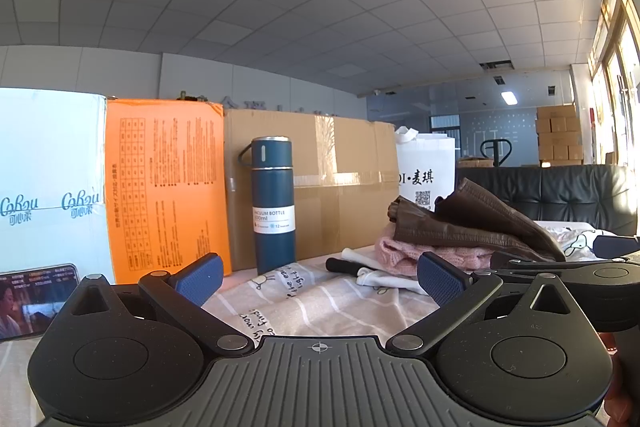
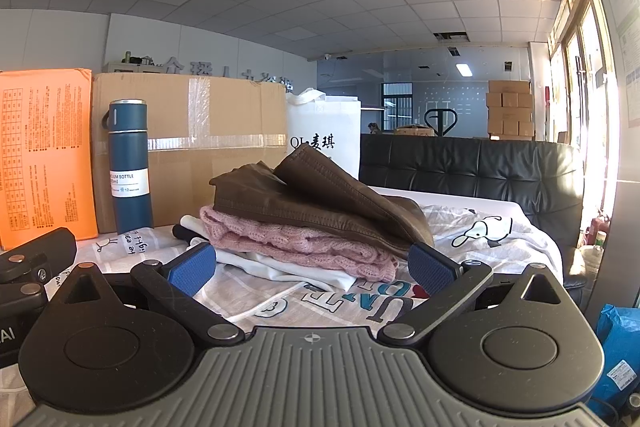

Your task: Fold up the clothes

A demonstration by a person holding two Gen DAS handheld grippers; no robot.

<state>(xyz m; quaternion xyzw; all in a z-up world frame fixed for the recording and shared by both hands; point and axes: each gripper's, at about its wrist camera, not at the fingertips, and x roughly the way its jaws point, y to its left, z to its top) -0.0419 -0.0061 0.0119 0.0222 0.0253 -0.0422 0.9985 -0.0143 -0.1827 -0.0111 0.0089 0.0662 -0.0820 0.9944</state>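
A stack of clothes lies on the printed bedsheet (image 2: 248, 291): a brown leather-like garment (image 2: 320, 203) on top, a pink knit sweater (image 2: 304, 247) under it, and a white garment (image 2: 288, 269) at the bottom. The stack also shows in the left wrist view (image 1: 460, 231) to the right. My right gripper (image 2: 310, 273) is open and empty just in front of the stack. My left gripper (image 1: 318, 277) is open and empty, left of the stack, low over the sheet. The right gripper's body (image 1: 580, 275) shows at the right of the left wrist view.
A blue vacuum bottle (image 1: 273, 205) stands behind, against a cardboard box (image 1: 344, 183). An orange box (image 1: 166, 187), a white tissue pack (image 1: 48, 183), a phone (image 1: 32, 301) and a white bag (image 2: 326, 143) line the back. A black sofa (image 2: 480, 167) stands at right.
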